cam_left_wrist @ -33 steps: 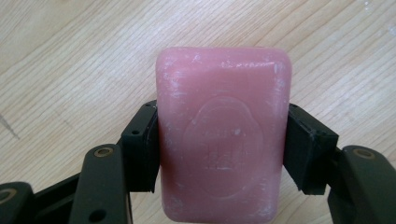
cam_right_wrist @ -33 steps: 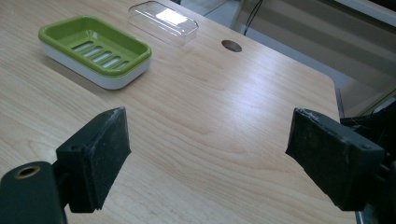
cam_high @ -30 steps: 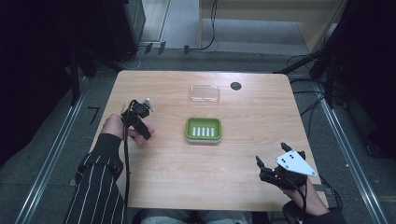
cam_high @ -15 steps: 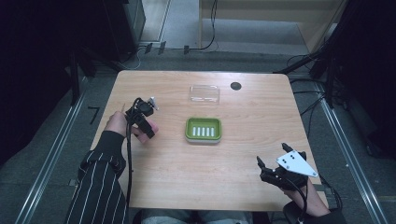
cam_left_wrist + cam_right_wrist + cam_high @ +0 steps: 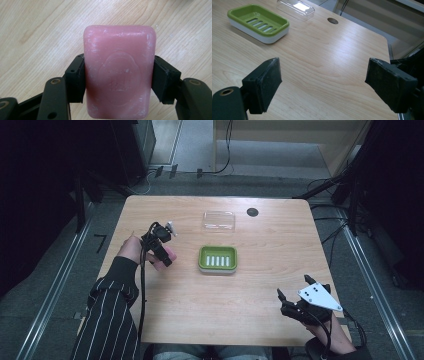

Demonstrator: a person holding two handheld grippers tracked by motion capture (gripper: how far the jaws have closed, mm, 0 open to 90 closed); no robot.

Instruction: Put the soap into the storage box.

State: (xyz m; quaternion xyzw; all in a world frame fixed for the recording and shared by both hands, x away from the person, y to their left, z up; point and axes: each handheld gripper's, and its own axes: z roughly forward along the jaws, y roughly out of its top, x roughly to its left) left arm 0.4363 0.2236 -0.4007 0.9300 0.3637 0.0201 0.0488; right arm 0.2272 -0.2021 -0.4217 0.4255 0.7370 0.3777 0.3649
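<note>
Pink rectangular soap bar (image 5: 119, 75) sits clamped between the jaws of the left gripper (image 5: 117, 80), both pads pressed against its long sides, above the light wooden table (image 5: 37, 32). We note the right gripper (image 5: 324, 85) with jaws spread wide and nothing between them. Beyond its left jaw we see the green slotted soap dish on a white base (image 5: 258, 22); farther beyond lies the clear plastic lid (image 5: 295, 8).

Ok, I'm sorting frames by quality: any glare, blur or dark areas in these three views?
High view: evenly lit wooden table, surroundings almost black, slightly soft. Left gripper view: the pink soap bar held in the left tool is sharp, no glare. Right gripper view: bright glare on the clear lid, green soap dish crisp, the right tool in front slightly soft.
</note>
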